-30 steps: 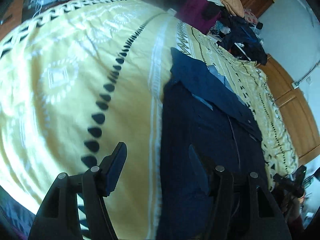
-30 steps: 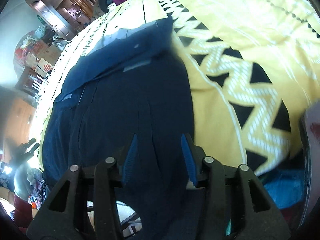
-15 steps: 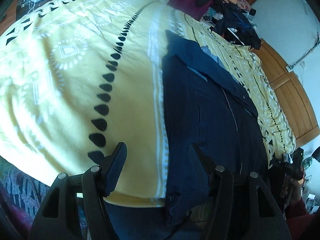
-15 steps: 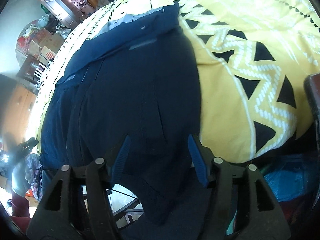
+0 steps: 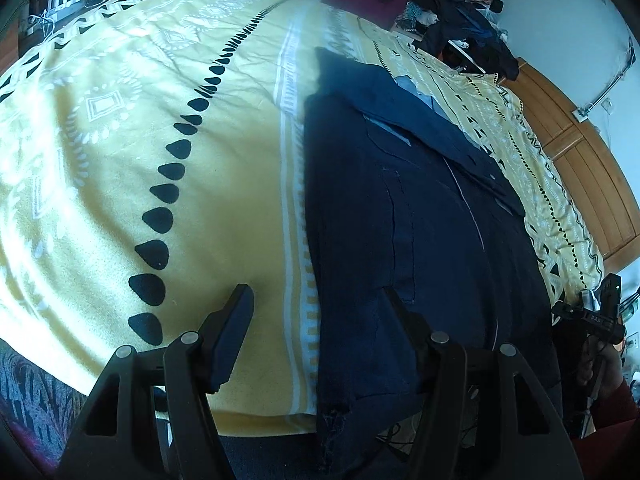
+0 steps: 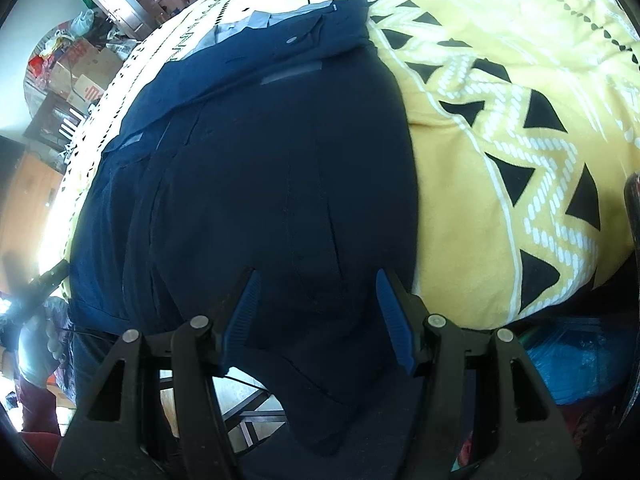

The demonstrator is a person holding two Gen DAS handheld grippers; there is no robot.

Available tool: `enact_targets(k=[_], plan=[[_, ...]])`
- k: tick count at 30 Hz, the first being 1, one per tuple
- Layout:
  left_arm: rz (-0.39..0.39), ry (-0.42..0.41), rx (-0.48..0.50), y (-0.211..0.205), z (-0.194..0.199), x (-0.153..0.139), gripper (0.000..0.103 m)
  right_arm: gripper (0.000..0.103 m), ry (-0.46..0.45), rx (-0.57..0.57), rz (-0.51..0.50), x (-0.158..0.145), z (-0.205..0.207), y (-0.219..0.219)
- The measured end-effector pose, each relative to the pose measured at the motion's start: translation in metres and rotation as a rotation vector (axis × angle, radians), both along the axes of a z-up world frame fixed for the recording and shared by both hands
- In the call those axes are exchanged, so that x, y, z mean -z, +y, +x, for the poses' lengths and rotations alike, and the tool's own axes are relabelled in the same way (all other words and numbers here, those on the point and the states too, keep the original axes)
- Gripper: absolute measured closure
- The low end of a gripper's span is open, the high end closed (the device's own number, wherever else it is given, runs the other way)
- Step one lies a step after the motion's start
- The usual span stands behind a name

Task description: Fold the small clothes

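Observation:
A dark navy garment (image 5: 420, 208) lies flat on the yellow patterned bedspread (image 5: 120, 140), its near hem hanging over the bed's edge. Its far part is folded over and shows a lighter blue lining (image 6: 256, 24). My left gripper (image 5: 316, 312) is open near the garment's left near corner; its left finger is over the bedspread, its right finger over the cloth. My right gripper (image 6: 318, 284) is open above the garment (image 6: 260, 160) near its right near edge, holding nothing. The right gripper (image 5: 592, 316), held by a hand, also shows at the right edge of the left wrist view.
A heap of clothes (image 5: 460, 12) is piled at the far end of the bed beside wooden wardrobes (image 5: 580, 168). Cardboard boxes (image 6: 84, 76) and shelves stand across the room. A blue bag (image 6: 580, 360) lies low beside the bed, right of my right gripper.
Both grippers have drawn back toward the near edge of the bed, so the hanging hem and floor come into view. The garment lies as before. Both grippers stay open.

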State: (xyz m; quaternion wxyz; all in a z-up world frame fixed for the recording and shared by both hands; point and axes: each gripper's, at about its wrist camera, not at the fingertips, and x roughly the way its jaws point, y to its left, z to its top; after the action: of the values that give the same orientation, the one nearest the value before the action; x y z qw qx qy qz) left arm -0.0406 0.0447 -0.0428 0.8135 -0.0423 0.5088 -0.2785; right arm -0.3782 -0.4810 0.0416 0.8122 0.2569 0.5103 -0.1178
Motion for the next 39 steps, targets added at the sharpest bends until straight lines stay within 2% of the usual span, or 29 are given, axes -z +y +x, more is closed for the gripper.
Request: enact_targets(k=[12,39], plan=[[-0.043,-0.011,-0.002,0.006,0.002,0.005,0.037,0.043,0.0,-0.031,-0.037,-0.014,0.018,0.015],[-0.081,-0.006,-0.013,0.008,0.002,0.01,0.036,0.043,0.004,-0.02,-0.007,-0.004,0.022,0.023]])
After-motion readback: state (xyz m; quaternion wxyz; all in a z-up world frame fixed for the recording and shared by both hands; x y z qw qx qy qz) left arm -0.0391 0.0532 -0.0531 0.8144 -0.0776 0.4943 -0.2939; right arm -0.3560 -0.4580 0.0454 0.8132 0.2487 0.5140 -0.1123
